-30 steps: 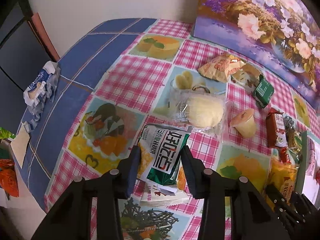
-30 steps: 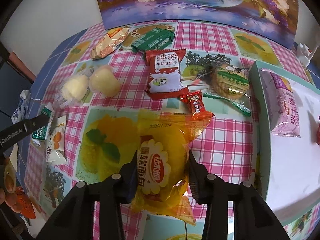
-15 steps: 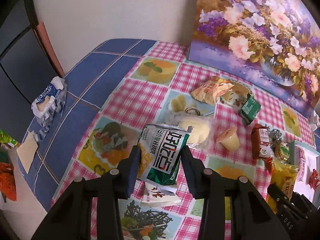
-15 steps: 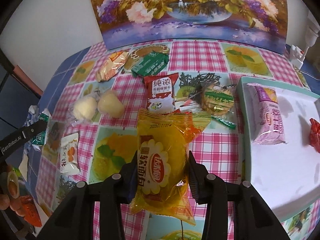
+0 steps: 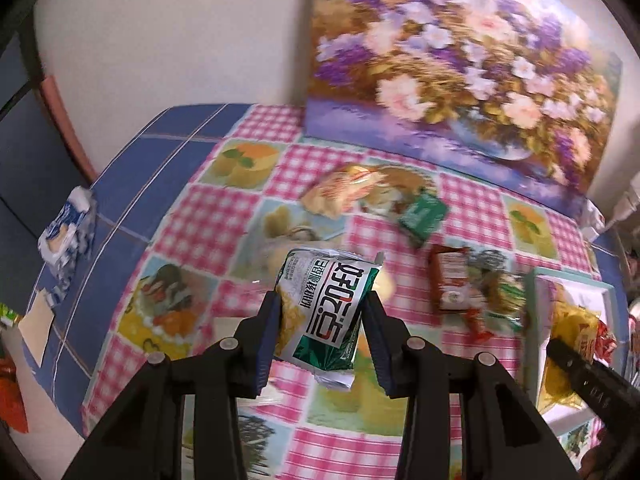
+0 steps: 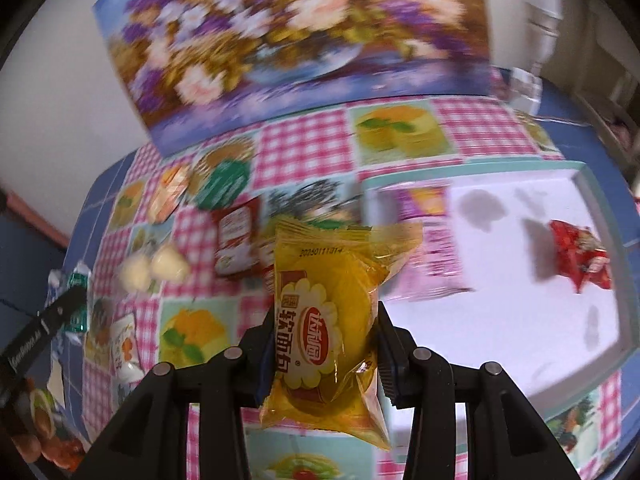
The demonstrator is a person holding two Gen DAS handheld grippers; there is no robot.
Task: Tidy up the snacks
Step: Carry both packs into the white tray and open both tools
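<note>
My left gripper (image 5: 323, 332) is shut on a green-and-white snack packet (image 5: 326, 312) and holds it above the checked tablecloth. My right gripper (image 6: 325, 350) is shut on a yellow bread packet (image 6: 326, 312), held in the air near the left edge of a white tray (image 6: 600, 184). The tray holds a pink packet (image 6: 434, 248) and a red packet (image 6: 580, 256). In the left wrist view the yellow packet (image 5: 572, 336) and the right gripper's arm (image 5: 592, 376) show over the tray (image 5: 532, 320) at the right.
Loose on the table are an orange packet (image 5: 344, 192), a green packet (image 5: 422, 214), a red-and-white packet (image 5: 450, 284), two pale round snacks (image 6: 154, 272) and a small white packet (image 6: 124, 340). A flower painting (image 5: 460, 52) leans on the back wall. A blue-and-white wrapper (image 5: 66, 236) lies far left.
Both grippers have risen with their packets. The right one has swung right toward the tray. The left one has moved right, away from the white packet below it.
</note>
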